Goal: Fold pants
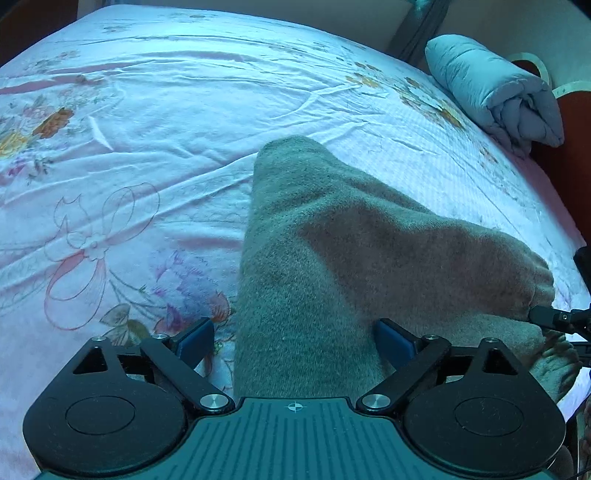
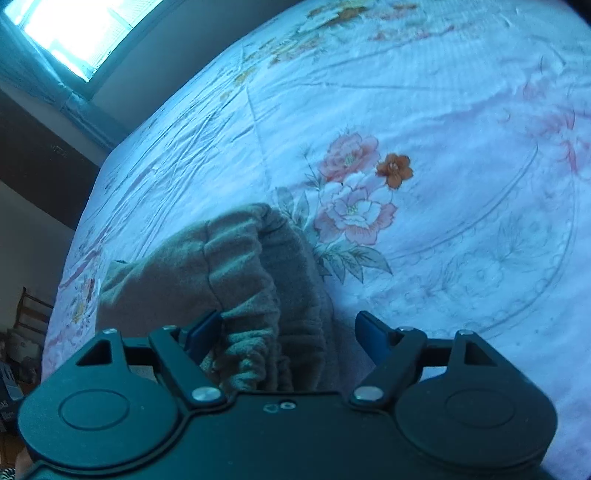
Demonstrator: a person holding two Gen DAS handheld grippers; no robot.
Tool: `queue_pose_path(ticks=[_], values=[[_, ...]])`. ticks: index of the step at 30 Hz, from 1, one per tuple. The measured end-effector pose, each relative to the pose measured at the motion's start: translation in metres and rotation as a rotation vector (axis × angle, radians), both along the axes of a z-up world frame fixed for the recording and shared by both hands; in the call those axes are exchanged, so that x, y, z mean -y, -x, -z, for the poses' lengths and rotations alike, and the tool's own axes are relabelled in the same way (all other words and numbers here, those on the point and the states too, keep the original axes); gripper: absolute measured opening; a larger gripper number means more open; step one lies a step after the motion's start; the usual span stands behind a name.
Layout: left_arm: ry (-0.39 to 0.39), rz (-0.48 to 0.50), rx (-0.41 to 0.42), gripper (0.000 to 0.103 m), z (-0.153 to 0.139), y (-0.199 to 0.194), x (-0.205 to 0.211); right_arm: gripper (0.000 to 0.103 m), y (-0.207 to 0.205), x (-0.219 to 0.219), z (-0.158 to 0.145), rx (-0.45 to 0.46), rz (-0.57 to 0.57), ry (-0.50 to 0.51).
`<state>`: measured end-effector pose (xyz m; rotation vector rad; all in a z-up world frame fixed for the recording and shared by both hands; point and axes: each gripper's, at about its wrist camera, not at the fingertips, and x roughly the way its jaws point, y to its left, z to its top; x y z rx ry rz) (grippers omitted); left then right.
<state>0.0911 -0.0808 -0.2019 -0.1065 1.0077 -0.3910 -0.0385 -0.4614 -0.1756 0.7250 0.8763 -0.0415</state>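
Grey-brown fleece pants (image 1: 332, 251) lie on the floral bed sheet (image 1: 147, 129), one long part running away from me in the left wrist view. My left gripper (image 1: 295, 341) is open, its blue pads on either side of the cloth's near end. My right gripper (image 2: 288, 332) is open over the gathered elastic waistband (image 2: 251, 332) of the pants (image 2: 207, 266). The right gripper's black finger tip (image 1: 550, 317) shows at the right edge of the left wrist view, touching the waistband.
A rolled pale-blue quilt (image 1: 495, 92) lies at the bed's far right corner beside a red headboard (image 1: 569, 155). A bright window (image 2: 81, 33) and dark wall are beyond the bed's left edge. The sheet (image 2: 443, 147) stretches wide to the right.
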Motion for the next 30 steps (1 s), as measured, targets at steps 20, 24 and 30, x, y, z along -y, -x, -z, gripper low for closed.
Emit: queue_pose_path(ticks=[20, 24, 30], values=[[-0.067, 0.06, 0.023, 0.103, 0.006, -0.007, 0.024, 0.082, -0.027, -0.017, 0.02, -0.025, -0.127, -0.034], [-0.032, 0.075, 0.041, 0.082, 0.004, -0.003, 0.025, 0.071, -0.025, -0.019, 0.021, 0.003, -0.13, -0.065], [0.027, 0.054, 0.065, 0.048, -0.005, 0.001, 0.01, 0.043, -0.014, -0.022, 0.011, 0.058, -0.133, -0.058]])
